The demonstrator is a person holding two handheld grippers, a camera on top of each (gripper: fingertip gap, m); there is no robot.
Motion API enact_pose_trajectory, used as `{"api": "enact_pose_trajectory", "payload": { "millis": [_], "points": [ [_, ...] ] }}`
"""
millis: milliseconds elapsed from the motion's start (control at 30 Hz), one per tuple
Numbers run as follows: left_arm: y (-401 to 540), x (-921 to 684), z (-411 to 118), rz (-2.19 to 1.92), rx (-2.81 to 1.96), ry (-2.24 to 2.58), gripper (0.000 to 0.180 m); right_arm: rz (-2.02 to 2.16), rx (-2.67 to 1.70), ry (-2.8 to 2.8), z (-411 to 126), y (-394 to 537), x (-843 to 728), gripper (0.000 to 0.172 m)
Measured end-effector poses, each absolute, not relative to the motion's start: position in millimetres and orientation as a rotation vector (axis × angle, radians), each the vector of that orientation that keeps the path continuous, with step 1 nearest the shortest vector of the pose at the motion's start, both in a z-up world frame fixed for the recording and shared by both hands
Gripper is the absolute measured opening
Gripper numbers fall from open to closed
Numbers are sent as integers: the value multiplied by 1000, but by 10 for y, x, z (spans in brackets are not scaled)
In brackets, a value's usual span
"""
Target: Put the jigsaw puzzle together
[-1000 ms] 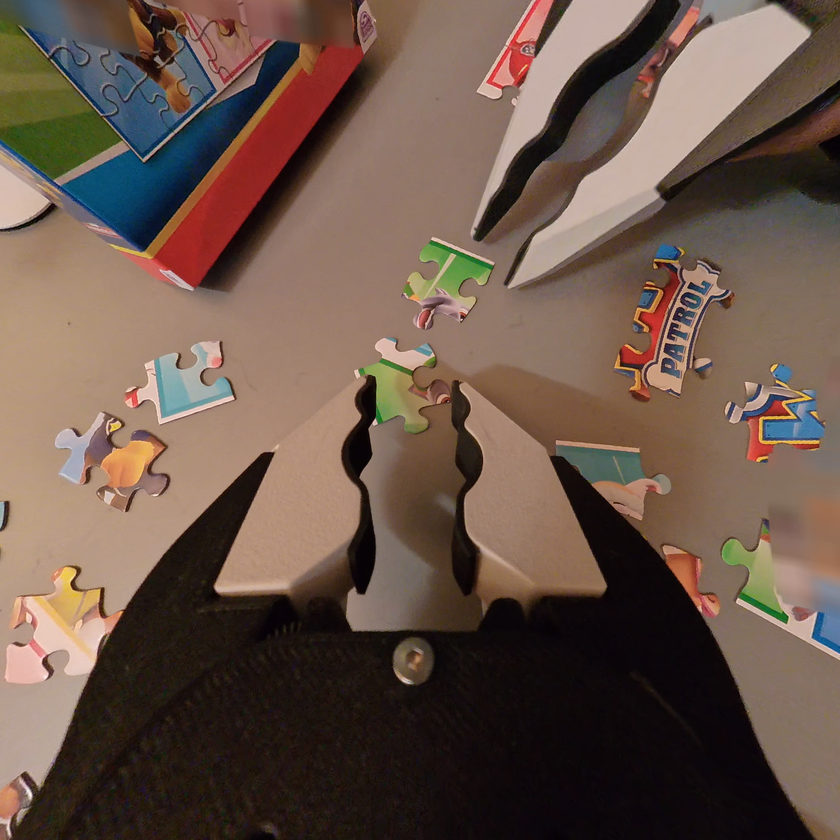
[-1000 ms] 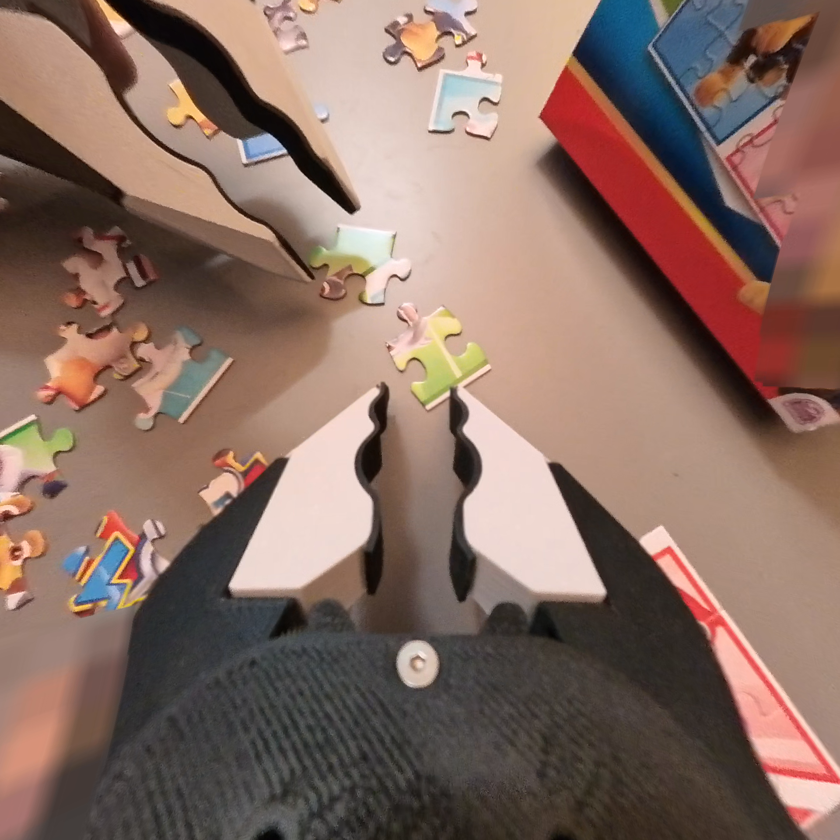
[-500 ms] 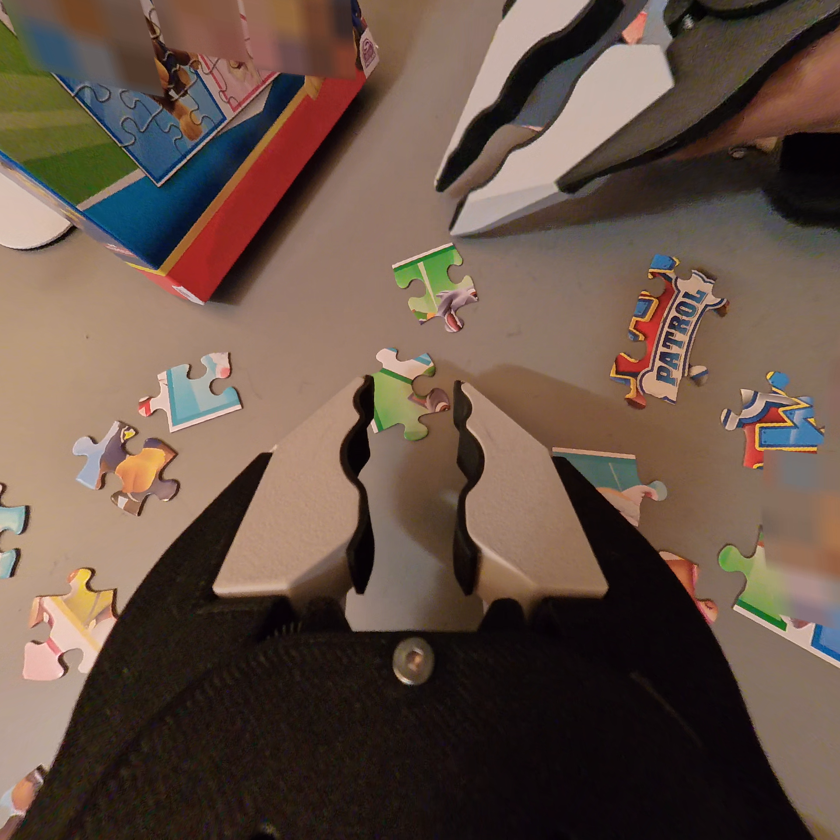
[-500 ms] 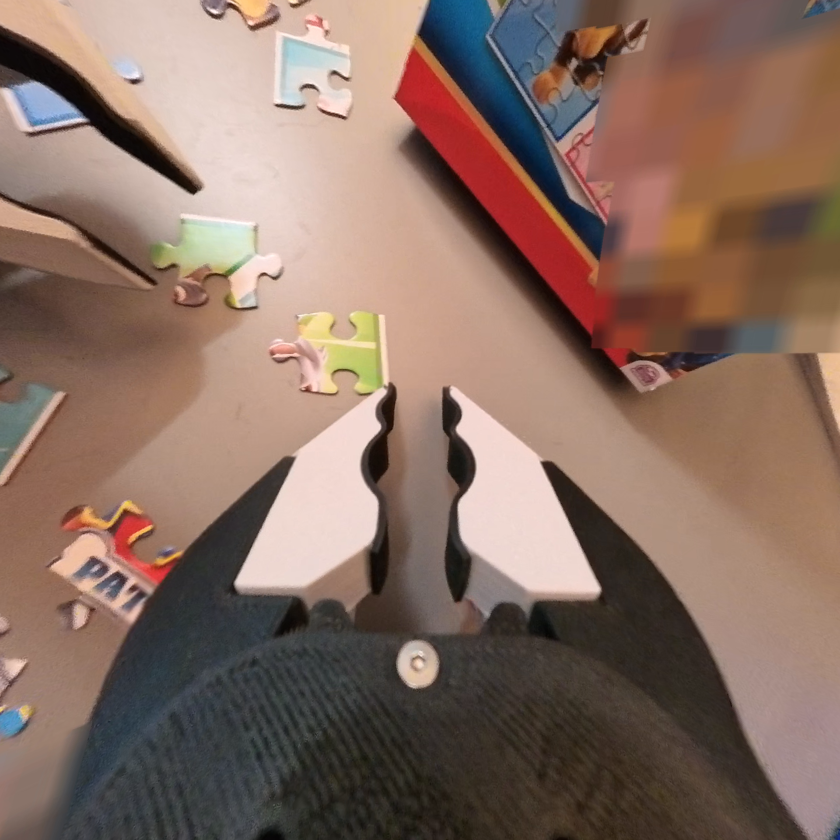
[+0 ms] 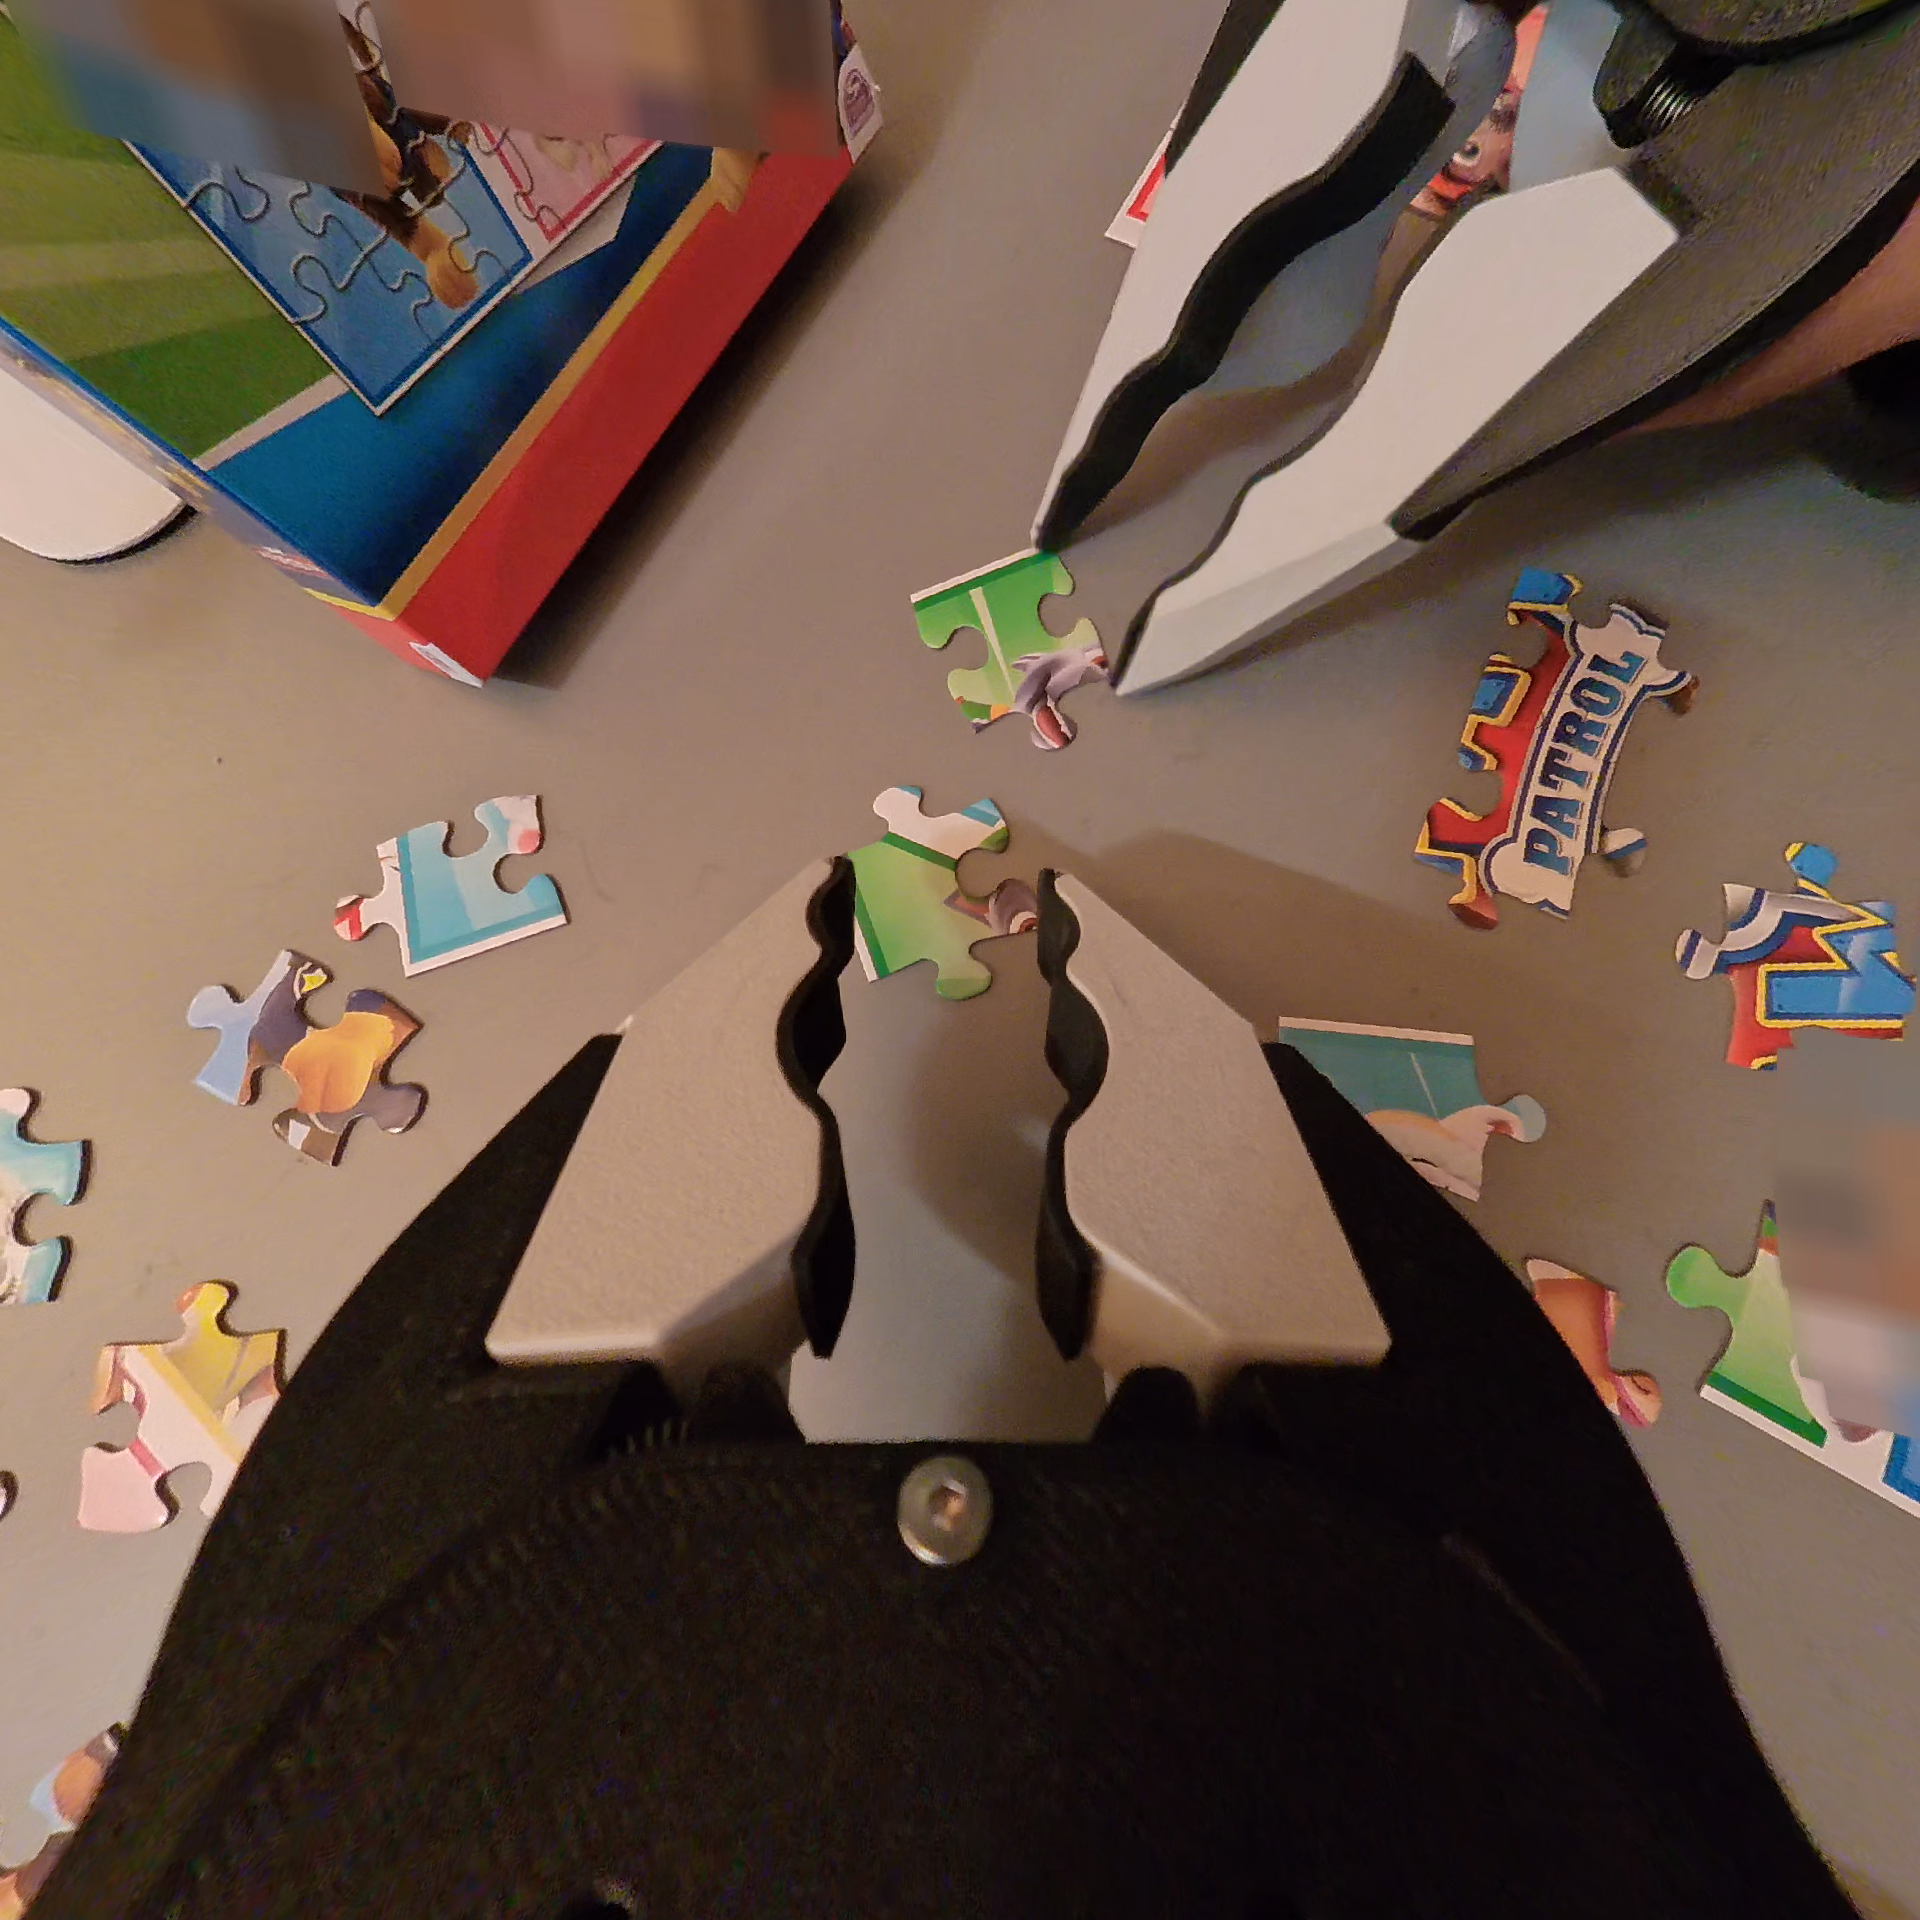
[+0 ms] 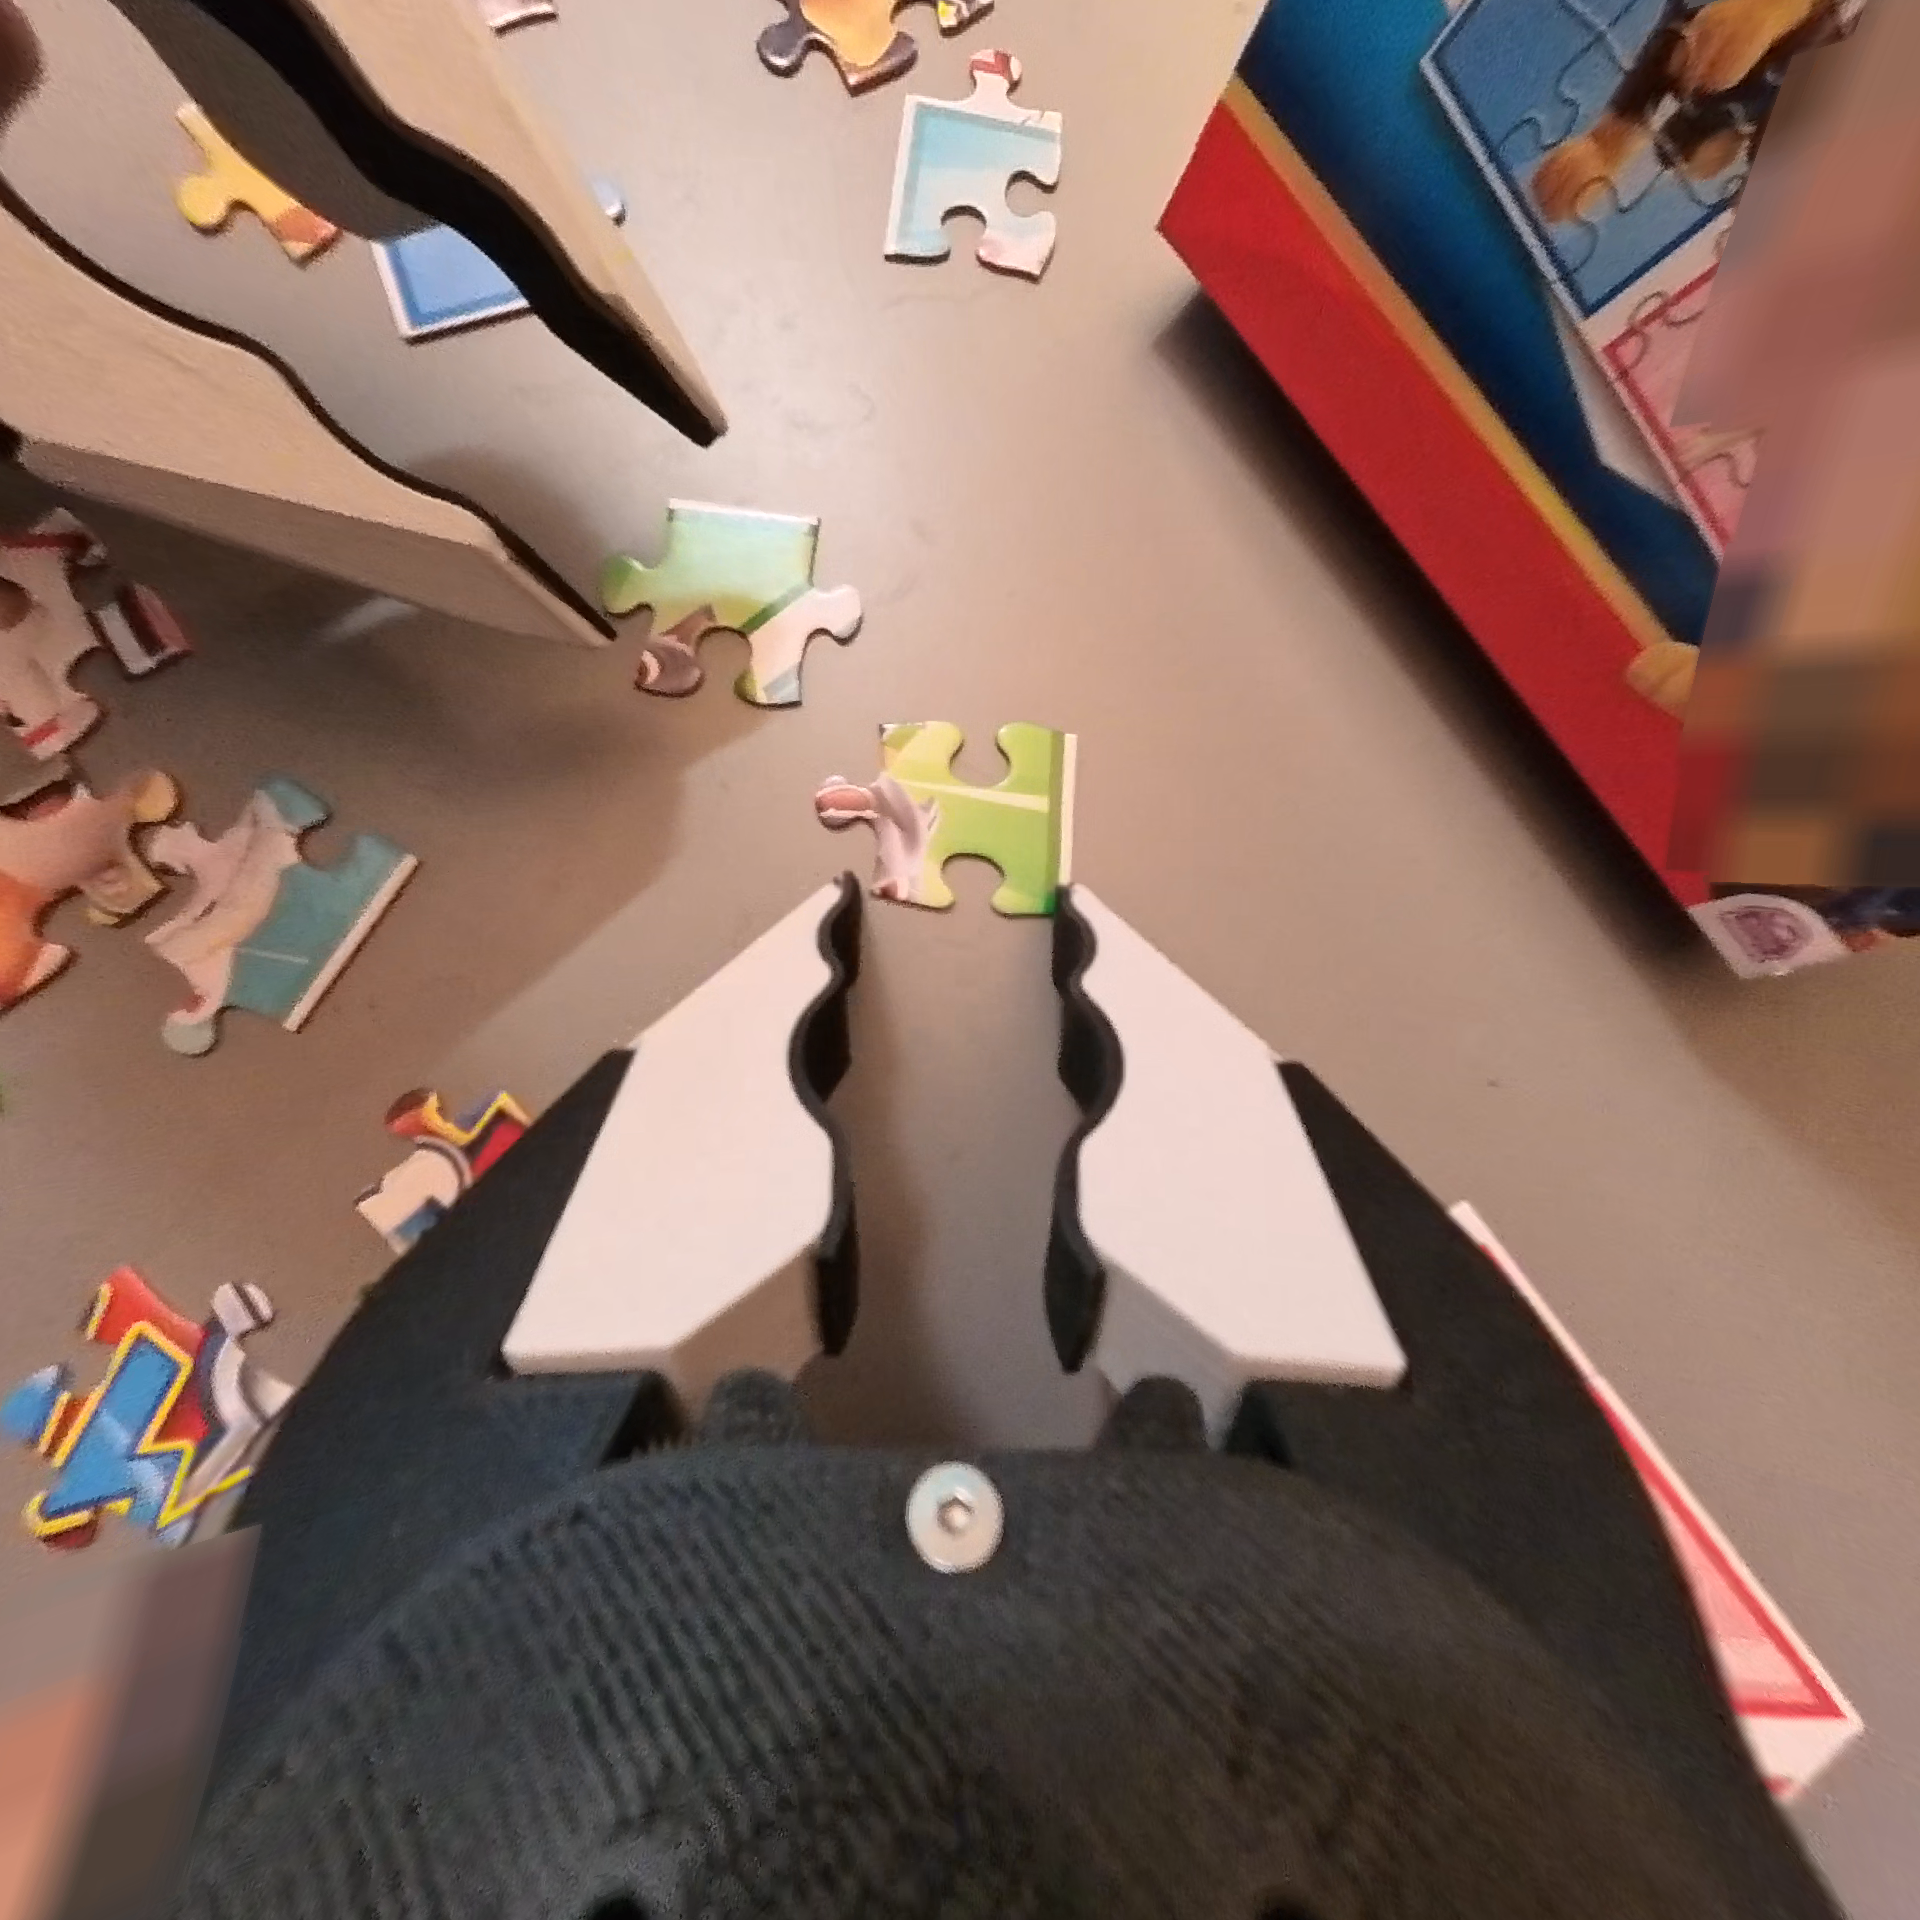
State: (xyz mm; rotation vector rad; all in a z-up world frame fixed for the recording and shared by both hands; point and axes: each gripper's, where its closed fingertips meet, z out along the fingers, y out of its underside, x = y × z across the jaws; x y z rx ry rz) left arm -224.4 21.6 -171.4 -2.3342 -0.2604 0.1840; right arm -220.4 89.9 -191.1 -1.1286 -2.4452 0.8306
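Left tool (image 5: 940,883): jaws part open and low over the bench (image 5: 727,748). A green-and-white puzzle piece (image 5: 920,914) lies flat between the fingertips. The left fingertip (image 5: 831,883) is at the piece's straight edge; I see no firm squeeze from both sides, so I judge it unheld.

Right tool (image 6: 956,899): jaws part open, nothing gripped. A second green piece (image 6: 977,821) lies on the bench just past the tips at 12 o'clock. Its right fingertip (image 6: 1065,914) meets the piece's near corner; the left fingertip looks clear of it.

Where the two pieces lie: in the left wrist view the second green piece (image 5: 1013,644) is at 12 o'clock from the first, near but apart, with bare bench between them. They are not joined.

Other pieces: loose and scattered singly around both tools: a light blue piece (image 5: 457,883) at 9 o'clock of the left tool, a red lettered piece (image 5: 1548,758) at 2 o'clock, more toward the picture edges. I see no two pieces interlocked.

Box: a red and blue puzzle box (image 5: 436,343) stands at 10 o'clock of the left tool.

State of assembly: judged from this layout, nothing is put together; each tool is beside one green piece and both pieces rest on the bench.
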Motion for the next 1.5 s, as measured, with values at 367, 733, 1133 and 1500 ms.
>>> {"api": "enact_pose_trajectory", "payload": {
  "millis": [367,733,1133,1500],
  "points": [
    [210,-2250,-1724,187,-2337,-263,33,736,-1161,-2353,-1890,1152,-2293,29],
    [181,-2280,-1745,197,-2347,-275,33,852,-1144,-2374,-1821,1003,-2252,31],
    [52,-2397,-1772,212,-2365,-346,31,845,-1101,-2391,-1840,945,-2241,33],
    [48,-2376,-1833,204,-2393,-340,31,840,-1092,-2392,-1844,952,-2243,37]
  ]
}}
